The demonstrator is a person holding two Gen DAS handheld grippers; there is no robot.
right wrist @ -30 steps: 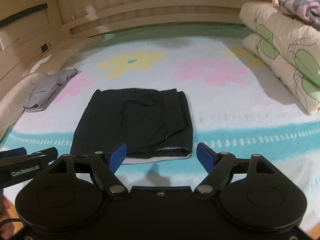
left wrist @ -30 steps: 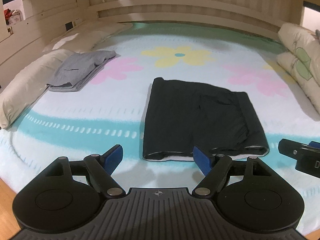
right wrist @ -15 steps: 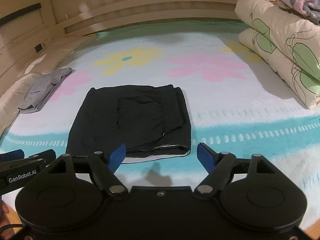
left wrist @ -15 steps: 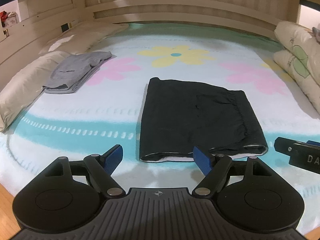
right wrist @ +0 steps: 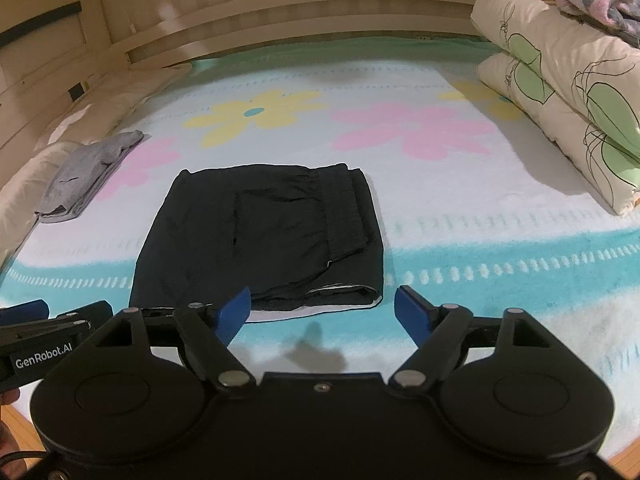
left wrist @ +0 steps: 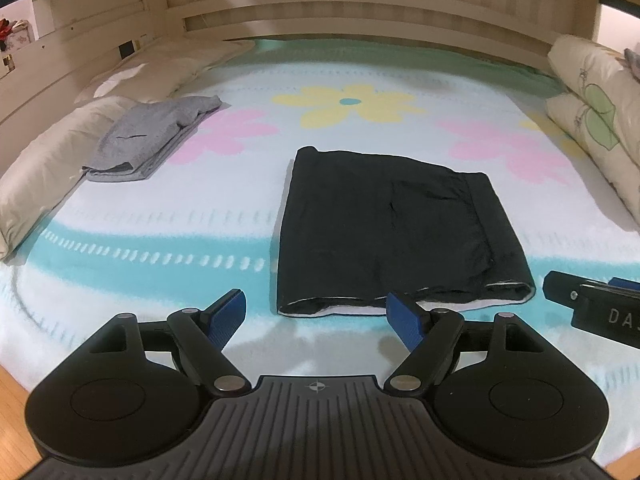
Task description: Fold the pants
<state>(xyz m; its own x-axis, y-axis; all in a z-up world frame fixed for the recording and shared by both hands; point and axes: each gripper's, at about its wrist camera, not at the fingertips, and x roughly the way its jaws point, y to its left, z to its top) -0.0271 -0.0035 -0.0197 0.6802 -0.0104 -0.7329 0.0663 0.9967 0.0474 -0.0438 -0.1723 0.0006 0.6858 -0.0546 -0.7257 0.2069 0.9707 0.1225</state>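
Observation:
The black pants (left wrist: 392, 232) lie folded into a flat rectangle on the flowered bedspread (left wrist: 200, 216), with a white lining edge showing at the near side. They also show in the right wrist view (right wrist: 264, 236). My left gripper (left wrist: 318, 318) is open and empty, held just short of the pants' near edge. My right gripper (right wrist: 322, 314) is open and empty, also just short of the near edge. Each gripper's body shows at the side of the other's view.
A folded grey garment (left wrist: 148, 140) lies at the left next to beige pillows (left wrist: 44, 168). Stacked floral quilts (right wrist: 568, 92) sit at the right with a bundled cloth on top. A wooden headboard (left wrist: 320, 12) runs along the back.
Both grippers have drawn back slightly and risen a little; the pants stay still on the bed. Both stay open.

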